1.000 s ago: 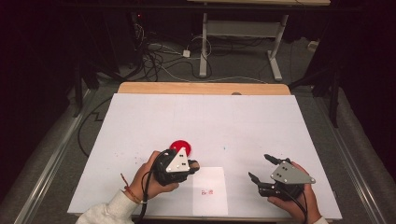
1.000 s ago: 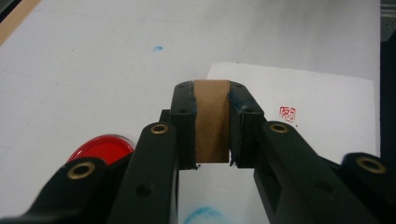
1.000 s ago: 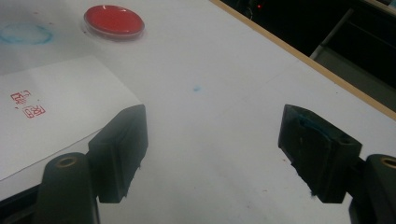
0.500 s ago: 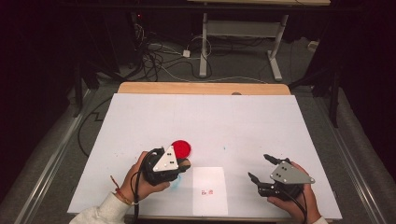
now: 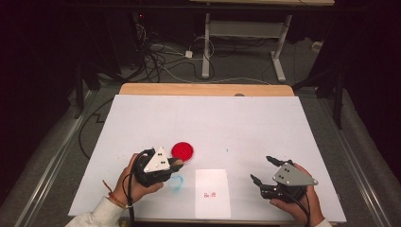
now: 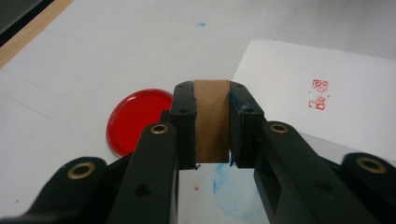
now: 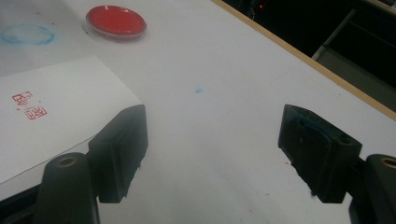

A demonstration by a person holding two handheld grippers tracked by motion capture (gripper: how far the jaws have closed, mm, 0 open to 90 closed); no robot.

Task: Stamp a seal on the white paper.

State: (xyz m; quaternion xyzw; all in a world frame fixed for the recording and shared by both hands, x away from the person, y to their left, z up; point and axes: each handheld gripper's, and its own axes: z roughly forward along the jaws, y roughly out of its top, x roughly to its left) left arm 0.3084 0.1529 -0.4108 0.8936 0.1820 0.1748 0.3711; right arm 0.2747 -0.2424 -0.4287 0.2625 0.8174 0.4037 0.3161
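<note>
My left gripper [image 5: 173, 166] [image 6: 211, 100] is shut on a small brown wooden stamp block [image 6: 212, 126] [image 5: 178, 162], held low over the white table. Just beyond its tip lies a round red ink pad [image 5: 182, 151] [image 6: 135, 116] [image 7: 115, 21]. A white paper sheet [image 5: 213, 193] [image 6: 336, 112] [image 7: 56, 121] lies near the front edge and bears two small red seal prints [image 5: 209, 194] [image 6: 318, 93] [image 7: 29, 105]. To the right of the sheet, my right gripper [image 5: 261, 169] [image 7: 217, 154] is open, jaws wide apart with nothing between them.
A faint blue ring stain [image 5: 176, 183] [image 6: 233, 193] [image 7: 25, 34] marks the white table cover [image 5: 213, 123] beside the paper. A wooden strip [image 5: 203, 89] runs along the table's far edge. Cables and desk legs lie on the dark floor beyond.
The left gripper has drawn back to the left off the red ink pad, still holding the stamp; the pad and the blue ring now show fully. The right gripper has not moved.
</note>
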